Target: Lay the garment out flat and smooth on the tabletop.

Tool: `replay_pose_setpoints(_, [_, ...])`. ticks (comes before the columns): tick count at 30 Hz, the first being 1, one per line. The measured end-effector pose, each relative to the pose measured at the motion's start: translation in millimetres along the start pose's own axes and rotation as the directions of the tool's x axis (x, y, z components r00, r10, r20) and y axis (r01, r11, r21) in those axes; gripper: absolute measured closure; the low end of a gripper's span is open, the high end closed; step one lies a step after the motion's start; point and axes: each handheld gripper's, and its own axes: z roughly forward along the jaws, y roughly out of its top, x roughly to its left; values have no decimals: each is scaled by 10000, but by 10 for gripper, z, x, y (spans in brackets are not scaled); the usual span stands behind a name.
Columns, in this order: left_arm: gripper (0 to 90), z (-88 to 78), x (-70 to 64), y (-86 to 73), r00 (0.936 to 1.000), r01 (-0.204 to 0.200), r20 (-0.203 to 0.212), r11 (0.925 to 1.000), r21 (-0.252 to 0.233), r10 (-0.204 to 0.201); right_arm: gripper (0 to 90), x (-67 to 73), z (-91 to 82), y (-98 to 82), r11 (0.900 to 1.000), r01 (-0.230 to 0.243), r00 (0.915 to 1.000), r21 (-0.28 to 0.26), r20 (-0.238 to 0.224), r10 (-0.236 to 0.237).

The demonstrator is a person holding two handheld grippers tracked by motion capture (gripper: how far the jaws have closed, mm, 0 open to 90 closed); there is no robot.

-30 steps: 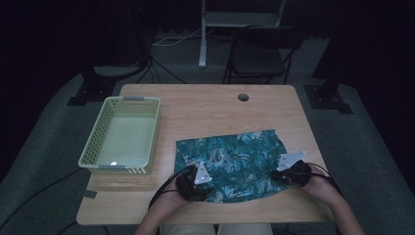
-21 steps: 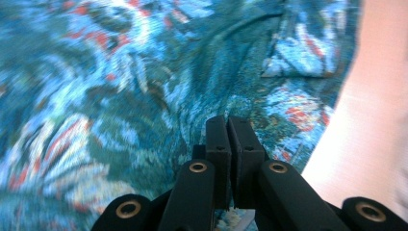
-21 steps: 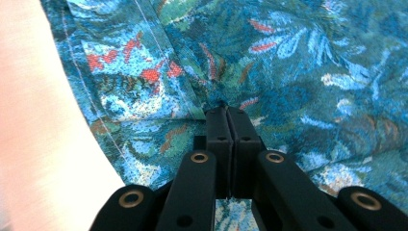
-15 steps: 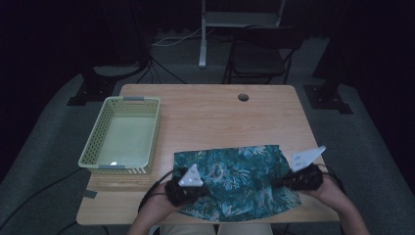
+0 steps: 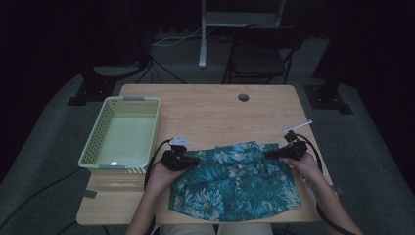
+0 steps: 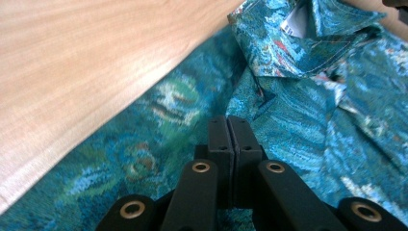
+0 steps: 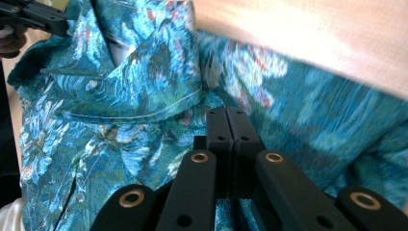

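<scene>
A teal floral shirt lies spread on the wooden table by its near edge, with the collar on the far side. My left gripper is at the shirt's far left corner, and its jaws are shut on the fabric. My right gripper is at the far right corner, also shut on the cloth. In the left gripper view the closed left gripper rests over the shoulder area. In the right gripper view the right gripper points toward the collar, and the other gripper shows at the top left.
An empty pale green basket stands on the table's left side, close to my left hand. A cable hole sits near the far edge. Behind the table are a chair and stand legs. The shirt's hem reaches the front edge.
Both grippers have moved away from the person, from the near part of the shirt to its far edge. The shirt slid toward the front edge, and its collar now shows between the grippers.
</scene>
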Motion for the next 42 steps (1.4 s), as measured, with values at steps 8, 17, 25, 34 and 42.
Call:
replay_pose_setpoints(8, [900,66,-109,-124,9990,-411,210,9960,787,395,896,170,-27,-394,9993,311,9995,197,-68,-310])
replay_pose_setpoints(17, [900,-279,-665,-79,9788,-1938,777,9798,487,1897,896,537,-422,-648,9878,1550,9853,178,702,-1559])
replay_pose_setpoints(25, [900,100,-332,184,9887,-1435,683,9745,1727,1335,899,587,-376,-141,9703,2094,9776,1210,-40,-2105])
replay_pose_setpoints(34, [573,-390,45,1476,9109,-634,-4092,9625,-2637,-522,566,236,-1073,1246,8999,-208,9476,-4355,2783,1565])
replay_pose_setpoints(42, [573,-138,-67,965,9618,-320,-2736,9901,-1365,-66,498,203,-584,779,9647,-297,9596,-2618,2627,1008])
